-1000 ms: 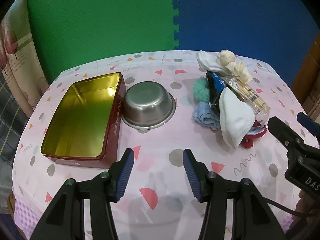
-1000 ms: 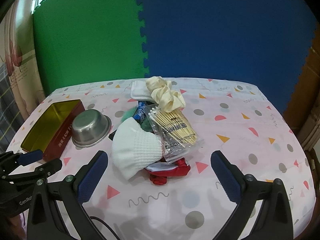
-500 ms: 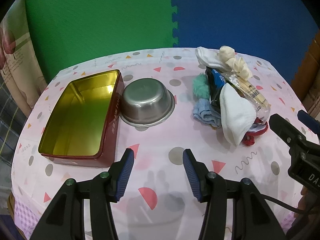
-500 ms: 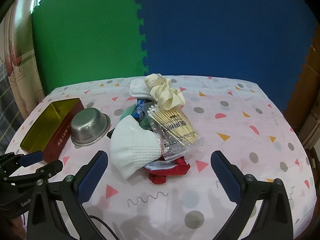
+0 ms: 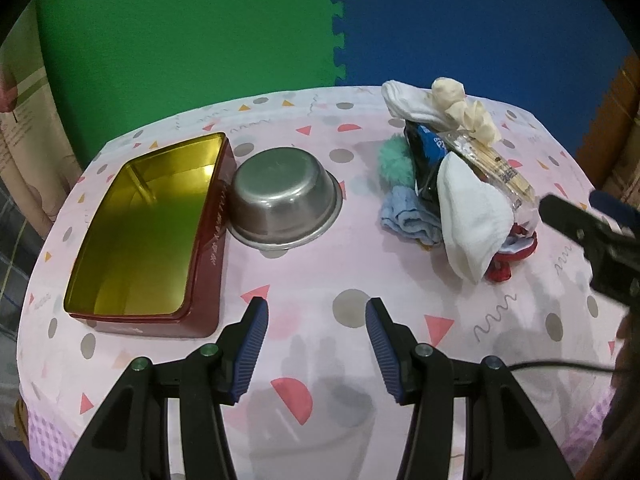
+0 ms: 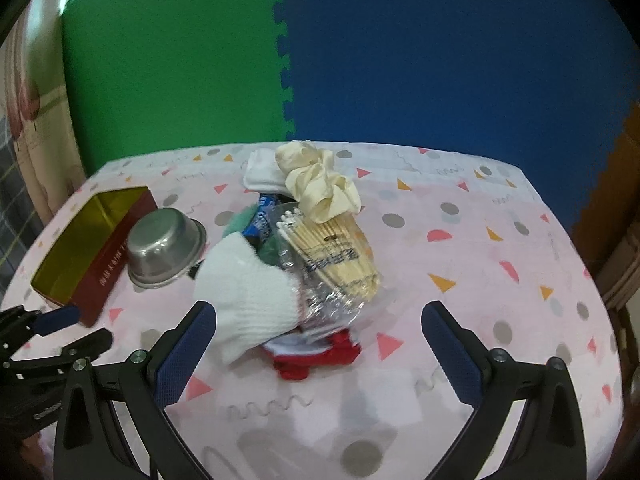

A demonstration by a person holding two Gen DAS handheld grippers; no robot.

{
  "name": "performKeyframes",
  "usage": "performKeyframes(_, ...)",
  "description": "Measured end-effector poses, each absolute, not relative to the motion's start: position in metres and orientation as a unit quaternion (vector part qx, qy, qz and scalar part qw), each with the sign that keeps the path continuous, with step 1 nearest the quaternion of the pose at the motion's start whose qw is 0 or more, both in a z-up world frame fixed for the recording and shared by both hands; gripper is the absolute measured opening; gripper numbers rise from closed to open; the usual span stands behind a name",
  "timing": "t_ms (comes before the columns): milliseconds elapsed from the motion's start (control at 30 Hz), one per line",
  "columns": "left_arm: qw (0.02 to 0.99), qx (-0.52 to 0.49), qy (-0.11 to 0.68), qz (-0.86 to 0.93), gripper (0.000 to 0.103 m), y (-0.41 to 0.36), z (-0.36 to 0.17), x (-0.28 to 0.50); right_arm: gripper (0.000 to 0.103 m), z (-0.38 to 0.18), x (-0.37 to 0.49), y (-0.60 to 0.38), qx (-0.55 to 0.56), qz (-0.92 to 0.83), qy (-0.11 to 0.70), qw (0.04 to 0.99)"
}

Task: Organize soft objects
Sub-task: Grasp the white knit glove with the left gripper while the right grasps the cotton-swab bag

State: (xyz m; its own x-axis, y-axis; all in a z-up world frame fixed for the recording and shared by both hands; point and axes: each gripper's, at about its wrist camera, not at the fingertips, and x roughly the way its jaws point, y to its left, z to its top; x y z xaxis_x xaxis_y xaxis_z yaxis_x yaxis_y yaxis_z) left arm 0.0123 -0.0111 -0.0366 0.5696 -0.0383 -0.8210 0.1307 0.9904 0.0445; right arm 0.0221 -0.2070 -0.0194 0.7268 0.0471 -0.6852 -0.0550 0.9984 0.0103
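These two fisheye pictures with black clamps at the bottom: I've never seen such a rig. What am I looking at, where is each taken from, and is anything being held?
No robot here: a person holds a two-finger gripper in each hand, and each has a camera looking forward along its fingers. One picture is from the left gripper, the other from the right gripper; each also shows in the other's view, at the edge. Both are open and hold nothing.

On the patterned tablecloth stand an open red tin with a gold inside, nothing visible in it, and next to it a steel bowl turned upside down. To the right lies a pile: a white sock, a bag of cotton swabs, a cream scrunchie, a red cloth, and teal and blue soft pieces.
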Motion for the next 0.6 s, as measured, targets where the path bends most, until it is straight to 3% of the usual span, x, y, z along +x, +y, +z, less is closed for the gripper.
performKeyframes(267, 0.883, 0.054, 0.462, -0.061, 0.052, -0.014, -0.042, 0.018, 0.100, -0.033, 0.072, -0.216, -0.039, 0.061, 0.406, 0.911)
performKeyframes(400, 0.882, 0.058, 0.462, -0.072, 0.052, -0.018, -0.043, 0.023, 0.091, -0.043, 0.095, -0.218, -0.039, 0.063, 0.418, 0.905)
performKeyframes(567, 0.882, 0.061, 0.459, -0.089, 0.052, -0.027, -0.043, 0.030, 0.090, -0.052, 0.117, -0.221, -0.029, 0.066, 0.431, 0.899)
performKeyframes(600, 0.881, 0.062, 0.459, -0.093, 0.052, -0.029, -0.044, 0.031, 0.085, -0.054, 0.120, -0.221, -0.028, 0.067, 0.433, 0.898)
